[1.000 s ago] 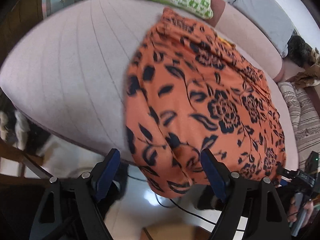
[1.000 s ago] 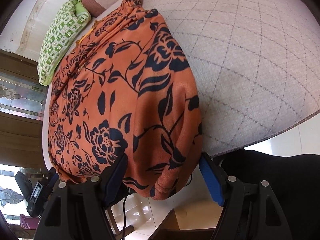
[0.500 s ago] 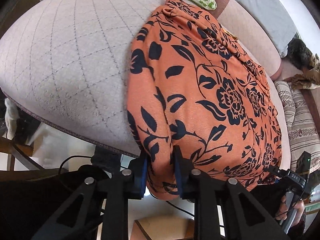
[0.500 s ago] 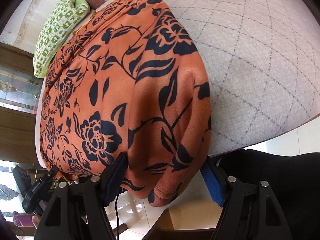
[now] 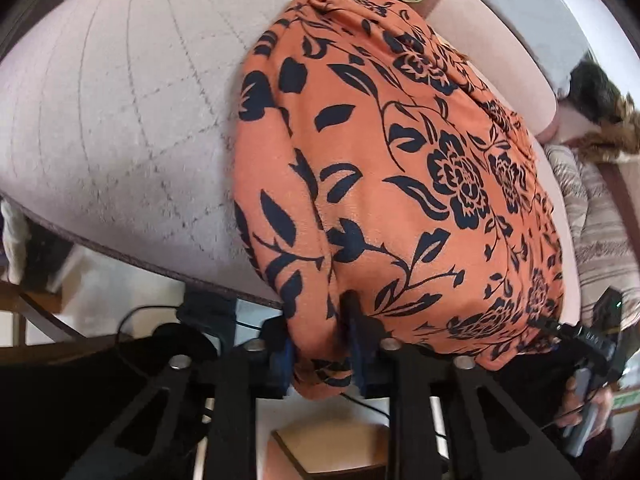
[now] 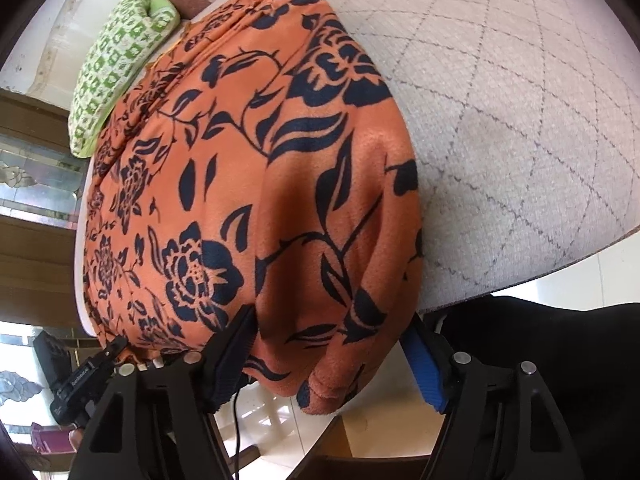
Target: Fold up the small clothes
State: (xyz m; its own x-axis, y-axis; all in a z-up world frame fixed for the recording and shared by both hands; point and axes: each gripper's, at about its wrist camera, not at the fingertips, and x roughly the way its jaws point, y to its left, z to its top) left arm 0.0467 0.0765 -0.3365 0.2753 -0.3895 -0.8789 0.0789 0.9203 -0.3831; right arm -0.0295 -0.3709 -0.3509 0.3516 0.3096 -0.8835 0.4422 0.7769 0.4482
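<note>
An orange garment with a dark floral print (image 5: 400, 160) lies across a pale quilted surface (image 5: 120, 120), its near hem hanging over the front edge. My left gripper (image 5: 320, 340) is closing, and its pads pinch a bunched fold of the hem at the garment's left corner. In the right wrist view the same garment (image 6: 240, 160) drapes over the edge. My right gripper (image 6: 330, 332) straddles the hem's right corner. Its jaws are closing with cloth between them, and the blue pad (image 6: 424, 364) stands just off the fabric.
A green patterned pillow (image 6: 116, 60) lies at the far end of the garment, with a grey cushion (image 5: 520, 8) behind it. Striped fabric (image 5: 600, 220) lies to the right. Cables and tiled floor (image 6: 280, 420) show below the edge. Dark clothing of the person (image 6: 560, 360) is close by.
My left gripper's jaws went from wide apart to pinched on the hem as it dropped closer. The right jaws narrowed a little around the other corner.
</note>
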